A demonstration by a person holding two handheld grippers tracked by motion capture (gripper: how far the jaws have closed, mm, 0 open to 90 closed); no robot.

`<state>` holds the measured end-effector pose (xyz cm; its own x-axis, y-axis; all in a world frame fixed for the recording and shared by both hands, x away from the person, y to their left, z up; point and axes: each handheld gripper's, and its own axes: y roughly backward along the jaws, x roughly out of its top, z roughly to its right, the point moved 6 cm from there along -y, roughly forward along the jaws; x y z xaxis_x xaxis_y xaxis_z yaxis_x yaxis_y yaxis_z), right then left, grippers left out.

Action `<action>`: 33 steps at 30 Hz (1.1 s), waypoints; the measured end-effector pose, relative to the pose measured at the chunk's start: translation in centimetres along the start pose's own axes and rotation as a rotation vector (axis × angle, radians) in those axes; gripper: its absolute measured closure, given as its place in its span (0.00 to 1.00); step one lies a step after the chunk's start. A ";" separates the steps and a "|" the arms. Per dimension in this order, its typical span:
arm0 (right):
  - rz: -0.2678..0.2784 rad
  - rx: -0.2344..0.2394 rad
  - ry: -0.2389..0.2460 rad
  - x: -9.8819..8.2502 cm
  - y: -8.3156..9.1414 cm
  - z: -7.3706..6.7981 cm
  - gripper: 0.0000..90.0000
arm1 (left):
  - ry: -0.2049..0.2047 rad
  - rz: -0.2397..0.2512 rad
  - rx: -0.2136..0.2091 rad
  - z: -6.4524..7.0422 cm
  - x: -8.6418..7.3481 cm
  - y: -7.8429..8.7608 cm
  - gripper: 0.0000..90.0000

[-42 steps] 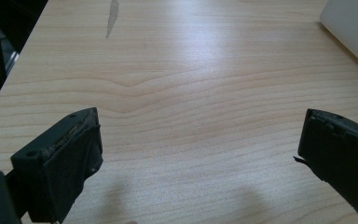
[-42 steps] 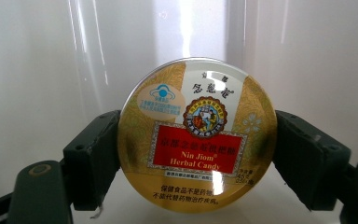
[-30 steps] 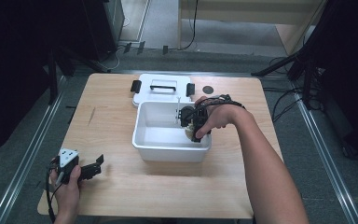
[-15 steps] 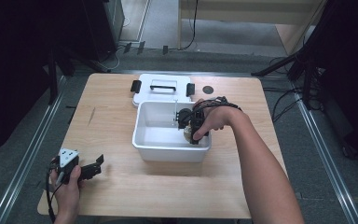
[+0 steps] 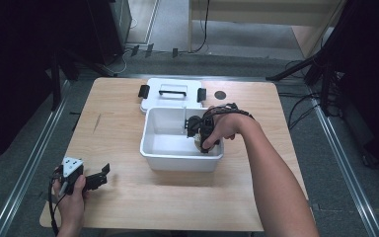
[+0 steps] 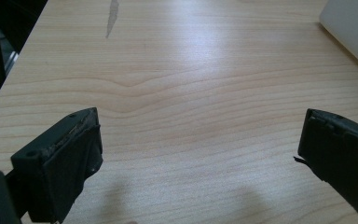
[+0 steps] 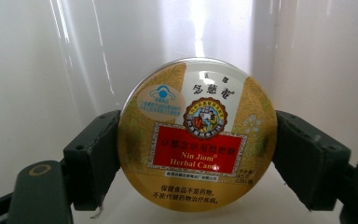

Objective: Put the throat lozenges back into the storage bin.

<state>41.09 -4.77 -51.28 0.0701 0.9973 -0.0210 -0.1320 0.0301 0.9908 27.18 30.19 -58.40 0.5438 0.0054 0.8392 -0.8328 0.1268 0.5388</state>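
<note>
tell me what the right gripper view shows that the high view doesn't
Right gripper view alone: the round gold candy tin up close, its red label readable, pressed between the right gripper pads against the white box wall.

High view alone: the wooden table, the white lid behind the box, and the left gripper open near the table's front left.

Both: the right gripper reaching inside the white box, shut on the tin.
</note>
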 end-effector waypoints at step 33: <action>-0.094 -0.010 0.044 0.2 -2.2 0.1 0.23 | 0.007 0.000 -0.006 -0.1 0.0 0.0 0.00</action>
<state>41.54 -4.69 -53.44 0.0390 0.9920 -0.1199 -0.1367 0.1241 0.9828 27.16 30.24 -58.40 0.5442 0.0126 0.8389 -0.8324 0.1327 0.5380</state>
